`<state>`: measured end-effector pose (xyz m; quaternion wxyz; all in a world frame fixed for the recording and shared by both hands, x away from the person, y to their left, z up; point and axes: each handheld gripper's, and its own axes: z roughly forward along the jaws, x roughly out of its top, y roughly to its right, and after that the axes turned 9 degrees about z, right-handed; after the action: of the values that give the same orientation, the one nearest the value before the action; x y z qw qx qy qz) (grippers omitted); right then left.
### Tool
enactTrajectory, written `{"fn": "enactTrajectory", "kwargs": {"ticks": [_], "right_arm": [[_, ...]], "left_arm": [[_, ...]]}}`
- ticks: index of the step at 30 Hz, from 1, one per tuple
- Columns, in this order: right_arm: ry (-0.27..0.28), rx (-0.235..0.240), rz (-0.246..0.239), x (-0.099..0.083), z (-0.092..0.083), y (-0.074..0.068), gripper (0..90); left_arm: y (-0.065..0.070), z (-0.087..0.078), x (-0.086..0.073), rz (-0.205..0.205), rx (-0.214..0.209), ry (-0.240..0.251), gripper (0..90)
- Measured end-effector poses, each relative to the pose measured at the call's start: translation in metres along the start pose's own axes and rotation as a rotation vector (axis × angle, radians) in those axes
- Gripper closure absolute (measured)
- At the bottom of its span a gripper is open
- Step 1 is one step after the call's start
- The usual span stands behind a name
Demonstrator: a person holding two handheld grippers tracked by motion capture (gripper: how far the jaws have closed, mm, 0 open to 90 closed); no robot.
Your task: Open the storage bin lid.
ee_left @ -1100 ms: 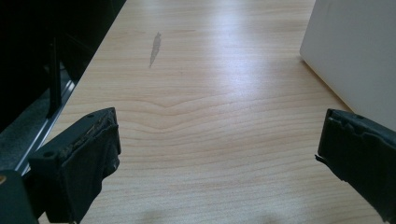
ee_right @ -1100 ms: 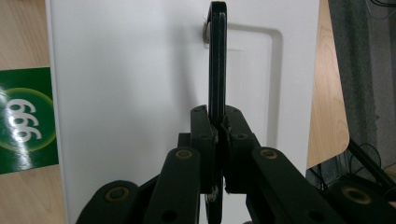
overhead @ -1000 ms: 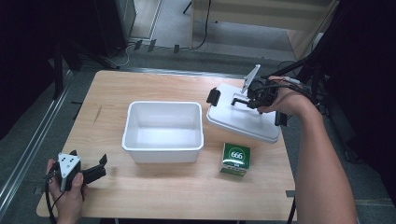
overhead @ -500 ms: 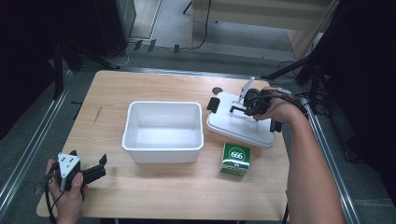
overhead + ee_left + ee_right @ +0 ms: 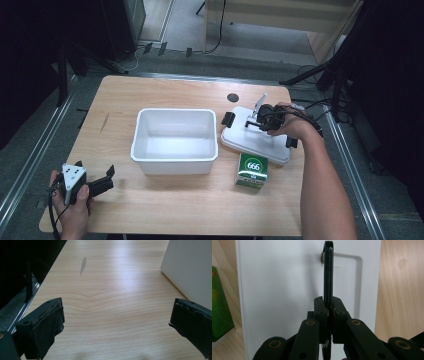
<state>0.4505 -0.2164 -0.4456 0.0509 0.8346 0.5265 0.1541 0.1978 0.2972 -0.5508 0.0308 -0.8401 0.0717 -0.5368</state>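
Right gripper (image 5: 329, 312) grips the white lid's (image 5: 252, 142) black handle (image 5: 328, 270).
Its jaws clamp the handle; left gripper (image 5: 100, 184) rests open-jawed on the counter (image 5: 175, 200).

The table (image 5: 165, 210) under me is pale wood with a fine grain and a soft satin sheen, marked by one grey smear (image 5: 82, 265). My left gripper (image 5: 117, 325) has matt black plastic jaws, their pads worn and rough at the edges. My right gripper (image 5: 328, 308) is the same dull black plastic, with brass-coloured pins at the joints. The lid (image 5: 250, 140) it pinches is smooth white plastic, faintly glossy; its handle (image 5: 328, 270) is thin black plastic. The bin (image 5: 175, 162) is smooth, slightly translucent white plastic. The green box (image 5: 251, 171) looks like glossy printed cardboard.
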Motion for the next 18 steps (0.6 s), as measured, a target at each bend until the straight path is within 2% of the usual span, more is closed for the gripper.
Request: {"fn": "enactTrajectory", "kwargs": {"ticks": [8, 14, 16, 18], "right_arm": [[-0.006, -0.001, -0.003, -0.0035, 0.0104, -0.0030, 85.4], [-0.012, -0.001, 0.008, -0.0040, 0.0100, -0.0060, 84.6], [-0.016, -0.002, 0.004, -0.0033, 0.0091, -0.0071, 80.1], [-0.012, 0.026, 0.023, -0.0024, 0.0065, -0.0081, 75.5]], "left_arm": [[0.0001, 0.0002, 0.0001, -0.001, 0.002, -0.002, 0.0], [0.0000, 0.0002, 0.0003, -0.002, 0.002, -0.006, 0.0], [0.0000, 0.0004, 0.0003, -0.003, 0.002, -0.007, 0.0], [-0.0001, 0.0004, 0.0004, -0.001, 0.003, -0.010, 0.0]]}}
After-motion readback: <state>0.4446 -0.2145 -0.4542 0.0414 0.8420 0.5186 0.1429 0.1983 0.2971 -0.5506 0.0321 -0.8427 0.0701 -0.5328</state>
